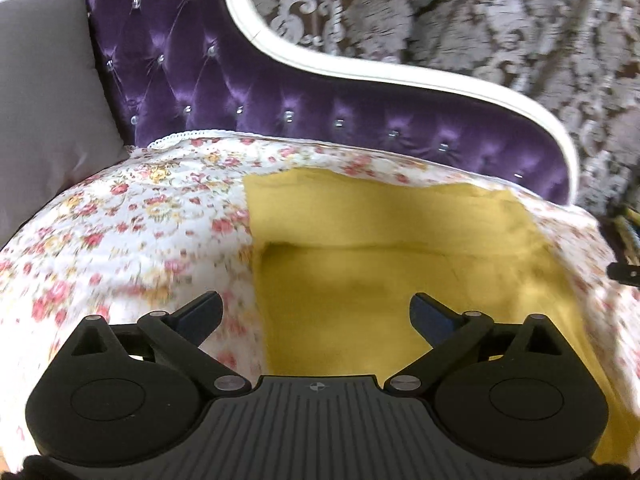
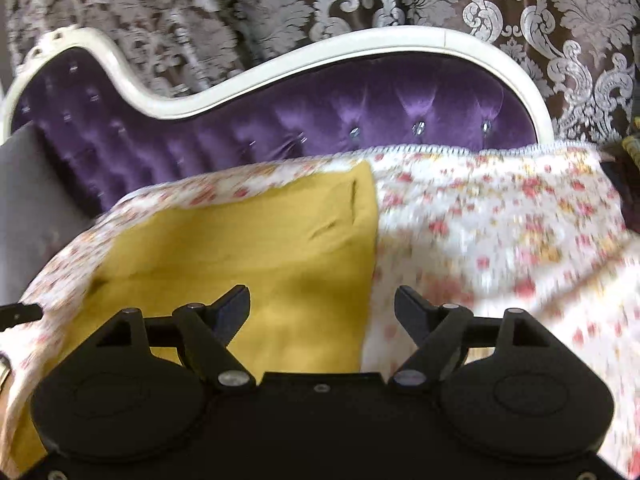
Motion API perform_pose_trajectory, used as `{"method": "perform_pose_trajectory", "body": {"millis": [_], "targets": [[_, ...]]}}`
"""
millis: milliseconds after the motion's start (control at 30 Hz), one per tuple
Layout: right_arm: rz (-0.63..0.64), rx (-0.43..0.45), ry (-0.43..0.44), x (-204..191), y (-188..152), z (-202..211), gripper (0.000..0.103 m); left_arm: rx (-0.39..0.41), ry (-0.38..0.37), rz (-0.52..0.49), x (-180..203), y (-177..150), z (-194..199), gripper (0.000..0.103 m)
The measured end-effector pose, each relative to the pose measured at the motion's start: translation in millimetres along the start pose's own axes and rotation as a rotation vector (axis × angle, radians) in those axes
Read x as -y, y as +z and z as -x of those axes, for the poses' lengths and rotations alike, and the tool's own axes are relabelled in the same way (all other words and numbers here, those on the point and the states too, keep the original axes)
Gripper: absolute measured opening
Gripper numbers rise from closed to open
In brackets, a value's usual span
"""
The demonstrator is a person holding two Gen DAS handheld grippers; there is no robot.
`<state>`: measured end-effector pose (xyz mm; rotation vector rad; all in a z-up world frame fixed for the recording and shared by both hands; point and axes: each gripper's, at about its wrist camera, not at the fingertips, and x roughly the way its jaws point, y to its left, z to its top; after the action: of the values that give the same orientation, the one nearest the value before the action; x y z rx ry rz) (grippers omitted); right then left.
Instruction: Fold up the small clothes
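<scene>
Black linkage arms of the left tool (image 1: 316, 314) stood spread wide, with nothing between the fingers; it hung over the left edge of the mustard-yellow garment (image 1: 384, 280). The right tool (image 2: 322, 306) was likewise wide open and held nothing, positioned over the garment's right edge, where yellow cloth met the floral sheet (image 2: 500, 240).

The garment lay flat on the floral sheet (image 1: 120, 220), which covered the seat of a chaise longue. A horizontal ridge (image 1: 360, 245) crossed the cloth in the left wrist view, which suggested that one layer already lay over another. The outline was roughly rectangular, with straight side edges. A short slit or seam (image 2: 353, 200) showed near the far right corner in the right wrist view. The garment type could not be determined.

Judged status: at least one fold was complete, and further folding to a smaller packet probably remained. Neither tool had contact with the cloth.

Behind the sheet rose the purple tufted backrest (image 1: 248, 92) with its white frame (image 1: 360, 66), a grey cushion (image 1: 44, 92) at the left, and a damask curtain (image 2: 520, 8) beyond.
</scene>
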<state>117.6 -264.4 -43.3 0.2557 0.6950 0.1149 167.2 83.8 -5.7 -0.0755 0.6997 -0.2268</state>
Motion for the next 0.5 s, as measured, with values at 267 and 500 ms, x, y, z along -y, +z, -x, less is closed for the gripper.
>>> {"method": "perform_pose_trajectory", "body": {"millis": [267,500], "targets": [[-0.029,-0.038,0.031,0,-64,61,0.081,-0.009,-0.016,-0.015,19,-59,55,0.101],[-0.122,-0.098,0.034,18,-110,81,0.081,-0.044,-0.007,0.047,14,-100,74,0.101]]}}
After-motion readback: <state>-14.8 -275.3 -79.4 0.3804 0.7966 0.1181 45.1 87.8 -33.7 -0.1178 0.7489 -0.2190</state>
